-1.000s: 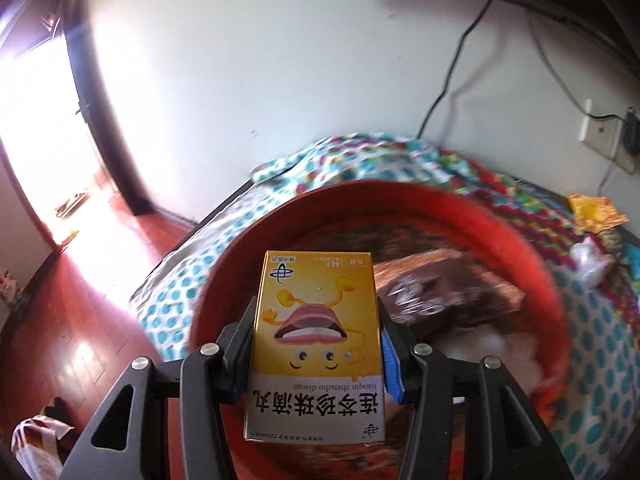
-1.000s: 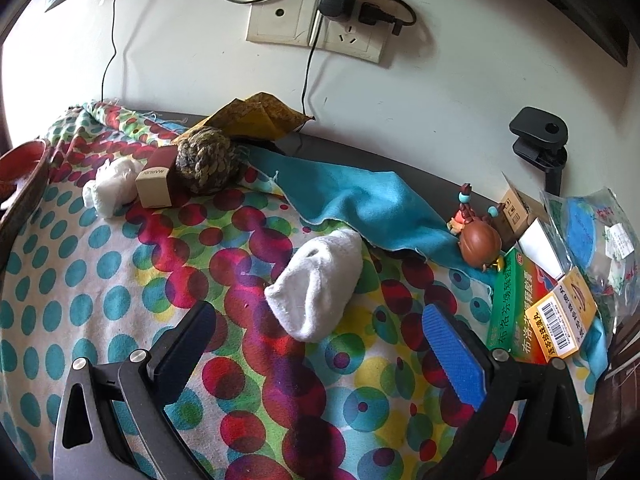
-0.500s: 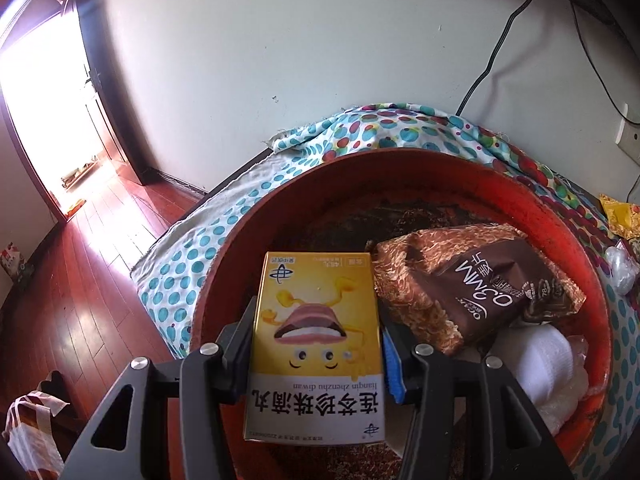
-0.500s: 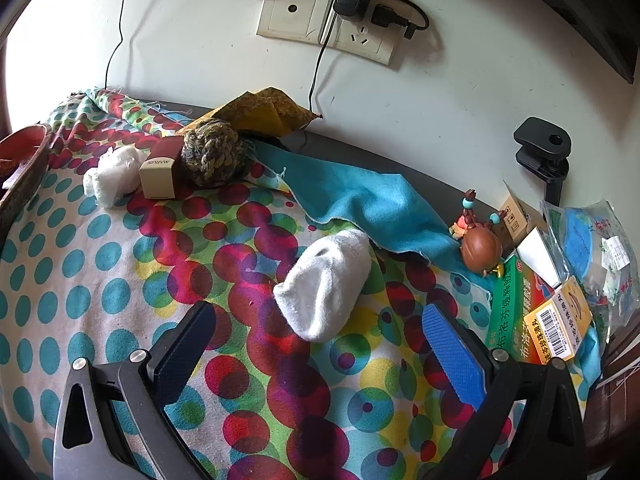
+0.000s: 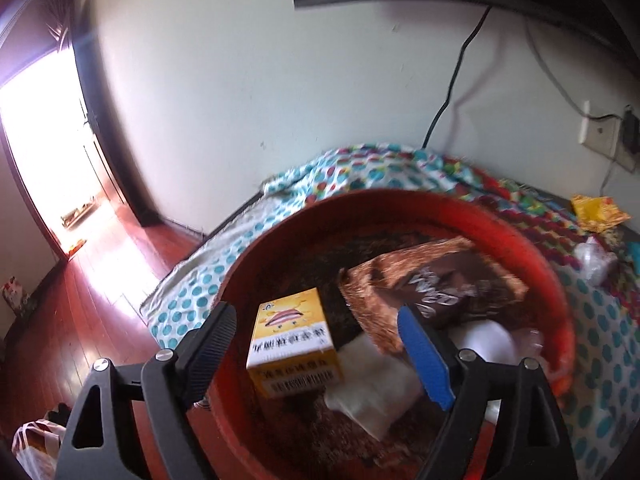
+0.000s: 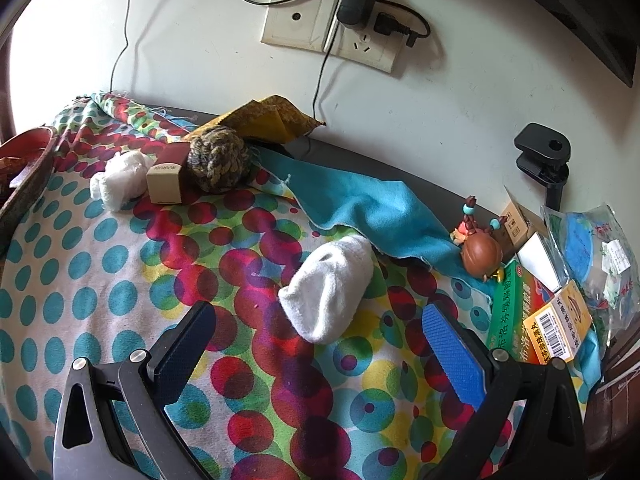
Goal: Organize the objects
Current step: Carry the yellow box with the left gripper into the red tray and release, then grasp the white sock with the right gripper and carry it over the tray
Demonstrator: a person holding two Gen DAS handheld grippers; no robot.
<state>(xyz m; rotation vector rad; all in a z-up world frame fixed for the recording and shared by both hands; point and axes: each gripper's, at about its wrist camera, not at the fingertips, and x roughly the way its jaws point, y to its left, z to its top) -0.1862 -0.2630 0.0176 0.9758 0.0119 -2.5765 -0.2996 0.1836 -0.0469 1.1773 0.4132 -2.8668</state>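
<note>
1. As my left fingers (image 5: 320, 344) open up, the one yellow box (image 5: 294, 340) sits between them, and neither pad touches it.
2. That yellow box lies inside the one red basin (image 5: 400, 208), near its left side.
3. In the basin with it I count one brown snack bag (image 5: 436, 292), one flat white packet (image 5: 374, 392) and one soft white thing (image 5: 492, 344), which is too blurry to name.
4. The basin rests on the spotted cloth (image 6: 120, 280) that covers the bench.
5. My right fingers (image 6: 320, 344) are wide apart and hold nothing.
6. Just past them lies one white sock (image 6: 328, 288) on the cloth, between the two pads but not touching them.
7. Far back on the left I count one white bundle (image 6: 118, 178), one small brown box (image 6: 166, 178) and one rope ball (image 6: 220, 160), all close together.
8. One yellow-brown packet (image 6: 272, 120) lies behind the ball by the wall.
9. One blue cloth (image 6: 372, 216) runs from the ball toward the right.
10. At its right end stands one small brown toy figure (image 6: 480, 254).
11. On the far right I count one green box (image 6: 516, 316), one more yellow box with a barcode (image 6: 558, 326) and one clear bag (image 6: 592, 248), packed tight together.
</note>
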